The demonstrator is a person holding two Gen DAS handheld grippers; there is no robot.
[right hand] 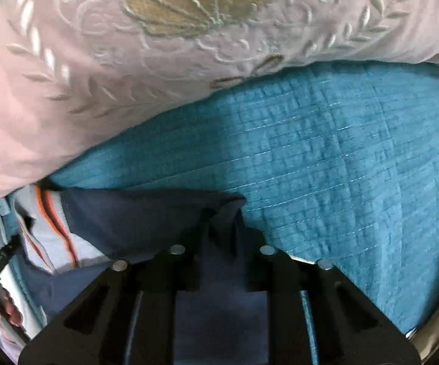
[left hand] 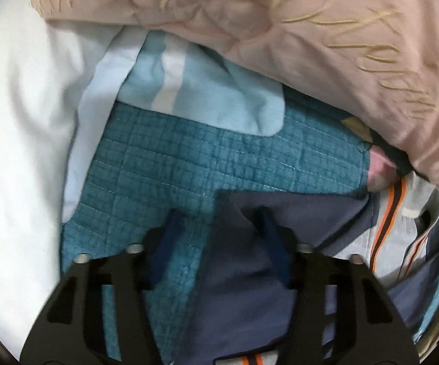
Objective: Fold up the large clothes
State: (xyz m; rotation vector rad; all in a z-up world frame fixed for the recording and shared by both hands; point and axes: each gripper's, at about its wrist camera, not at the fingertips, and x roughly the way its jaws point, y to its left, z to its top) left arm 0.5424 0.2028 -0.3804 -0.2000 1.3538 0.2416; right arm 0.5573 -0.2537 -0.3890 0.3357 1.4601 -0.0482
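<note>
In the left wrist view, our left gripper (left hand: 219,228) hovered low over the teal quilted bedspread (left hand: 219,158). Its fingers (left hand: 275,243) stood wide apart, and the navy garment (left hand: 243,261) lay between them and draped over the right one, so nothing was pinched. We judged that the jaws were spread like this to take in a thick fold of cloth before closing. The orange and white striped part (left hand: 392,222) of the garment lay crumpled to the right, near the pink embroidered duvet (left hand: 310,30). A light blue cloth (left hand: 207,97) and a white pillow (left hand: 15,121) lay further back.

In the right wrist view, our right gripper (right hand: 222,222) was at the other edge of the navy garment (right hand: 134,216). The cloth bunched over the fingertips and hid them, so we could not tell whether they gripped it. The garment rested on the bedspread (right hand: 341,158), below the duvet (right hand: 97,60), probably to be spread flat there.
</note>
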